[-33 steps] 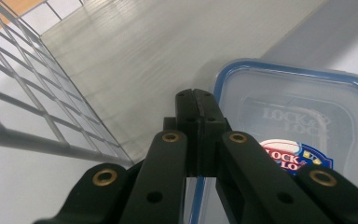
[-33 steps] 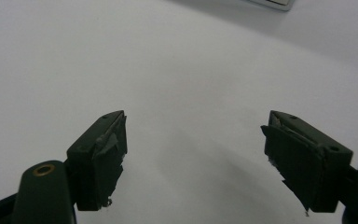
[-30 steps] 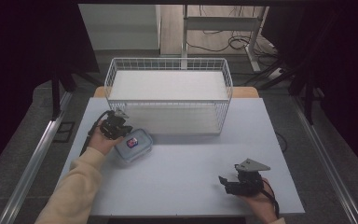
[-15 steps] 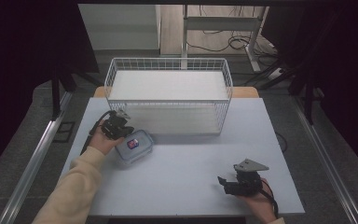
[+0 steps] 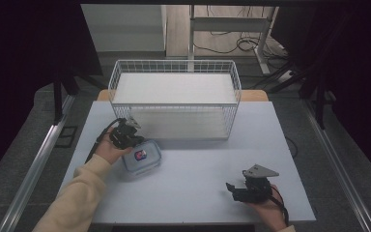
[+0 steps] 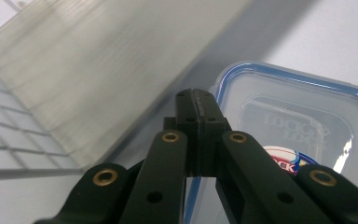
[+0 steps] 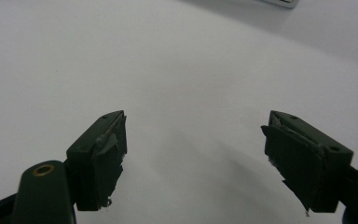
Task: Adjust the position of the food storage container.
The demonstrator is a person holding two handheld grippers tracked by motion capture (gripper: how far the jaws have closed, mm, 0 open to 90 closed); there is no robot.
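Clear plastic container left of centre, left gripper jaws pinched together beside it, right gripper jaws wide; probably needs grabbing next.

The counter is pale grey-blue. The wire basket is white, a grid pattern on its walls. The clear container has a blue-rimmed lid with a red, white and blue label. Both claws, left and right, are black, with brass-coloured rivets. The sleeve is pale yellow.
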